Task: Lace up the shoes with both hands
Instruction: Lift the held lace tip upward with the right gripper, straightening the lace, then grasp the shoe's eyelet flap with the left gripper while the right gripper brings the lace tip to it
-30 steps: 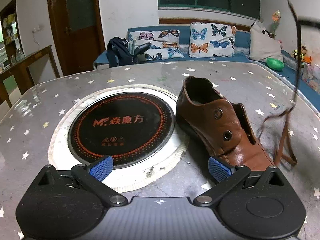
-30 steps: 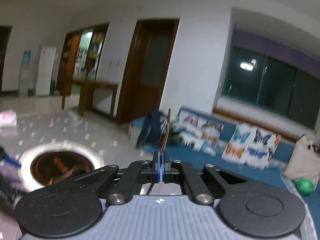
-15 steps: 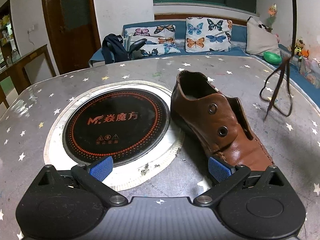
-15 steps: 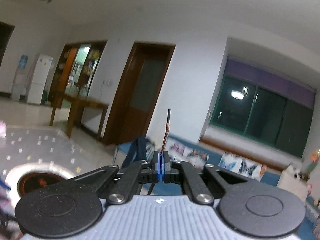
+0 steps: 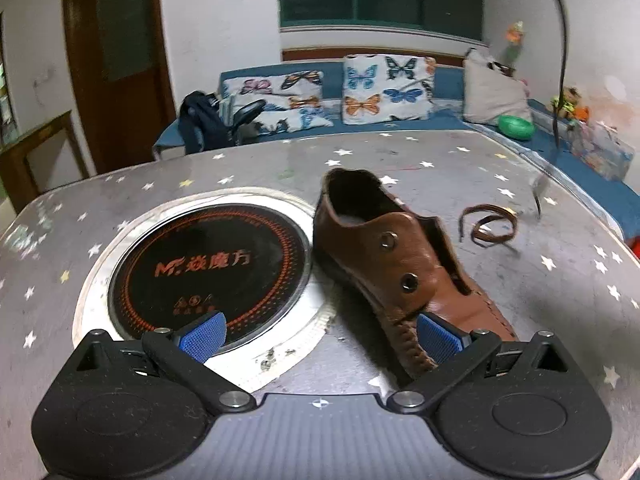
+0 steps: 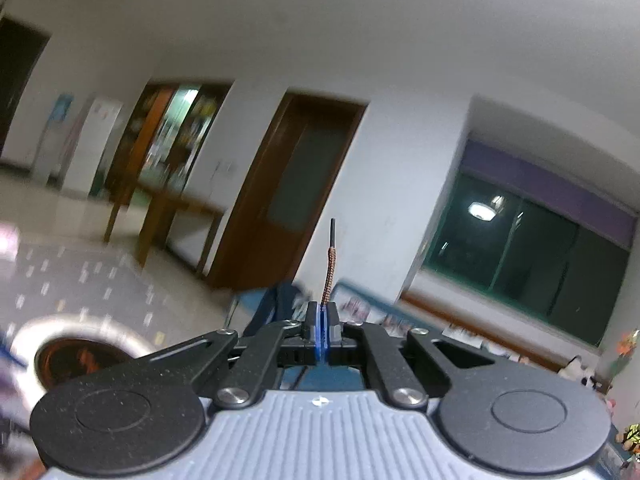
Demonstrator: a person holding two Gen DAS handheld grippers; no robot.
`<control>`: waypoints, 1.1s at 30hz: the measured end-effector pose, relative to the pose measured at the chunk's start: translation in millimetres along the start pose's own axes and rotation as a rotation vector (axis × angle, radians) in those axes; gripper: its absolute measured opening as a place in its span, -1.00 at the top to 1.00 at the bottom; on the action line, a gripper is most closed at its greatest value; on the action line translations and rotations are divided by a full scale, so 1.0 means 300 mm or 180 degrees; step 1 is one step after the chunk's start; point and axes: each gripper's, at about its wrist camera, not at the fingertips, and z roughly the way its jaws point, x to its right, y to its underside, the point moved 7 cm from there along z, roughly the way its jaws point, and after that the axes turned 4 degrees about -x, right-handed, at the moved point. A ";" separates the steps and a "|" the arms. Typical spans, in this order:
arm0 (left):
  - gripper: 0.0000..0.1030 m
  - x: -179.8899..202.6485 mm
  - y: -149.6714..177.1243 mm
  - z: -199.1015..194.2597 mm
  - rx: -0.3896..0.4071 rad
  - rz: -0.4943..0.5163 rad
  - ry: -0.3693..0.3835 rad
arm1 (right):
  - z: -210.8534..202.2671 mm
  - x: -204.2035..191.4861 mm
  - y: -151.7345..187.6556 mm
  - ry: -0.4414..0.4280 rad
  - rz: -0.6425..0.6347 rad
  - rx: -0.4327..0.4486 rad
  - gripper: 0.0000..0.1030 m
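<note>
**Two empty eyelets showing, lace lifted clear of the shoe**

One brown leather shoe [image 5: 396, 268] is lying on the star-patterned bench [image 5: 460, 160], just beside the round hob plate [image 5: 208, 264], toe toward the left tool [image 5: 320, 336]. Both eyelets visible on the near flap are standing empty; lacing is judged not yet begun.

Risks from here:
- The lace [image 6: 329, 276] is being gripped a short way below its tip, so the braided end and dark aglet are projecting upward, free. On approach to an eyelet the limp section is likely to bend and miss the hole.
- The rest of the lace is hanging down in the left view, with a loose coil resting on the bench to the right of the shoe. Further lifting may drag or snag that coil.
- The shoe is not being held. A push at an eyelet is likely to slide or tip it.

Tool state:
- The right tool [image 6: 322, 330] is clamping fully together on the lace, pads meeting.
- The left tool is standing wide apart and gripping nothing; its right pad is overlapping the toe in view, but contact cannot be confirmed.
</note>
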 end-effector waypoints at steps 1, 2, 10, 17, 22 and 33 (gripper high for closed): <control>-1.00 0.008 -0.001 -0.005 0.0023 0.0025 0.0040 | 0.010 -0.030 0.038 -0.0059 -0.0029 -0.0102 0.98; -1.00 0.016 -0.002 -0.011 0.0046 0.0051 0.0080 | 0.020 -0.060 0.076 -0.0119 -0.0058 -0.0204 0.98; -1.00 0.069 -0.026 -0.041 0.0200 0.0108 0.0287 | 0.006 -0.328 0.327 -0.0578 -0.0322 -0.0809 0.98; -0.88 0.152 -0.070 -0.100 0.0600 0.0614 0.0397 | -0.031 -0.468 0.470 -0.0868 -0.0499 -0.1109 0.98; -0.59 0.214 -0.079 -0.096 0.0710 0.1123 0.0400 | -0.038 -0.547 0.534 -0.1006 -0.0636 -0.1190 0.98; 0.72 0.269 -0.082 -0.006 0.0398 0.1869 0.0425 | -0.078 -0.596 0.580 -0.1177 -0.0714 -0.1225 0.98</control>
